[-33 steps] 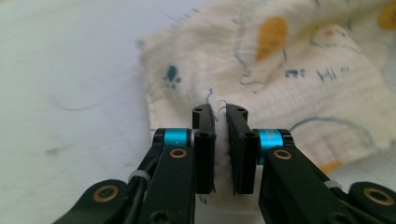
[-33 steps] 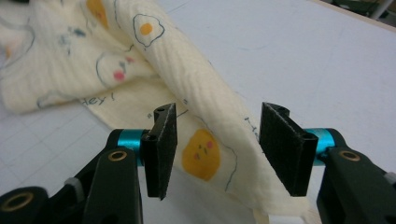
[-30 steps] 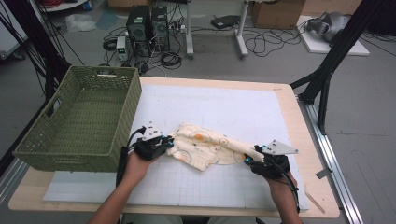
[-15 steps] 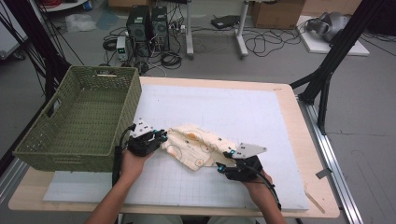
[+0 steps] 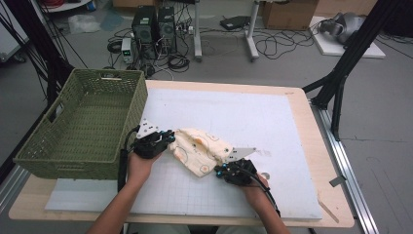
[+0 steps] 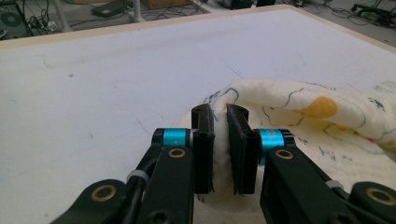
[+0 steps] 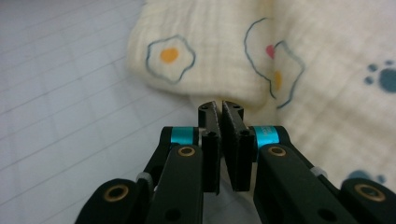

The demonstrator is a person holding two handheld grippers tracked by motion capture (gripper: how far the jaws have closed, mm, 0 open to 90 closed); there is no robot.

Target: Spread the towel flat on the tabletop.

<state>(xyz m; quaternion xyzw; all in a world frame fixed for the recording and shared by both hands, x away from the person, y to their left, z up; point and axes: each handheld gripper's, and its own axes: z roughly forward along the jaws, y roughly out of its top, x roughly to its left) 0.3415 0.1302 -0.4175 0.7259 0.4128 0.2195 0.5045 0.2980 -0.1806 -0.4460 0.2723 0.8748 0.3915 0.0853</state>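
Observation:
A cream cloth (image 5: 199, 148) printed with fried eggs lies bunched on the white gridded mat (image 5: 253, 117). My left gripper (image 5: 168, 140) is at its left end. In the left gripper view the left gripper (image 6: 220, 116) is shut on a pinched fold of the cloth (image 6: 327, 116). My right gripper (image 5: 222, 170) is at the cloth's near right corner. Its jaws have just been closing. In the right gripper view the right gripper (image 7: 218, 108) has its tips together on the folded edge of the cloth (image 7: 224, 56).
A green woven basket (image 5: 78, 122) stands on the left side of the wooden table (image 5: 311, 146), close to my left hand. Bare mat stretches behind and to the right of the cloth. Computers and cables lie on the floor beyond the table.
My right hand has moved left along the mat towards the left gripper, and the cloth has bunched shorter. The right jaws have closed. The left gripper has hardly moved.

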